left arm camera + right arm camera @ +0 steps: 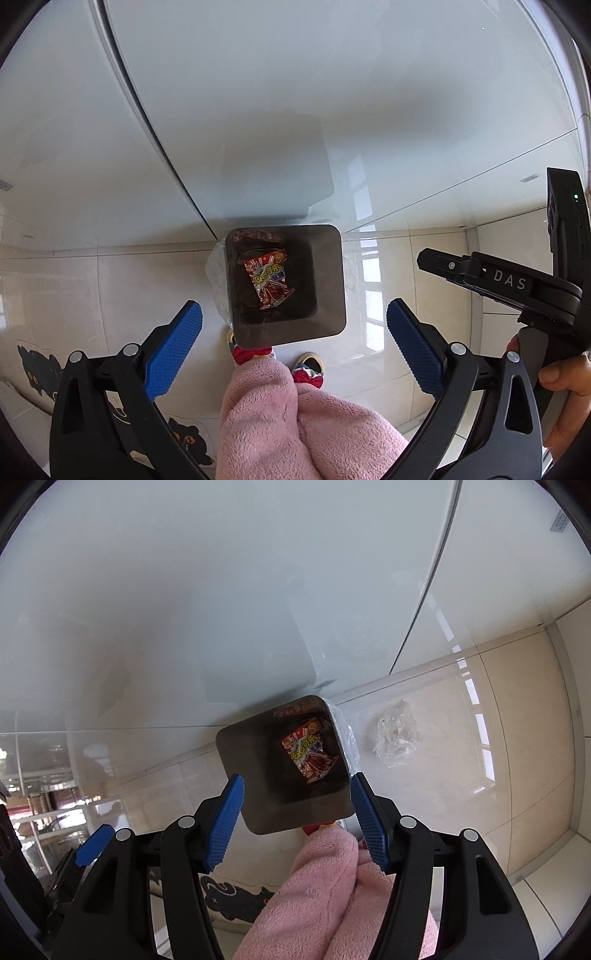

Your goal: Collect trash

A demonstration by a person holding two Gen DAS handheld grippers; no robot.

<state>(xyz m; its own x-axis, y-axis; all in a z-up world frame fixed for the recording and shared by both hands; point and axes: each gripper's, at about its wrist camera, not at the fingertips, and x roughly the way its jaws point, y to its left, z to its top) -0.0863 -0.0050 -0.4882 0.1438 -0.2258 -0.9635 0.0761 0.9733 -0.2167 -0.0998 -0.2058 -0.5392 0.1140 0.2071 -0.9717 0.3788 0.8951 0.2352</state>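
A dark square trash bin [328, 288] stands on the pale tiled floor against a white cabinet. A red snack wrapper [269, 280] lies inside it; it also shows in the right wrist view [310, 755], inside the bin [251, 775]. My left gripper [293, 343] is open and empty above the bin's near edge. My right gripper [295, 823] is open and empty, its fingers either side of the bin's near rim. The right gripper also shows in the left wrist view [491, 275] at the right. A crumpled clear plastic wrapper [397, 736] lies on the floor right of the bin.
The person's pink fleece legs [295, 424] and slippers with red bows [306, 365] stand just before the bin. A mat with black cat figures [40, 369] lies at the lower left. White cabinet doors [258, 110] rise behind the bin.
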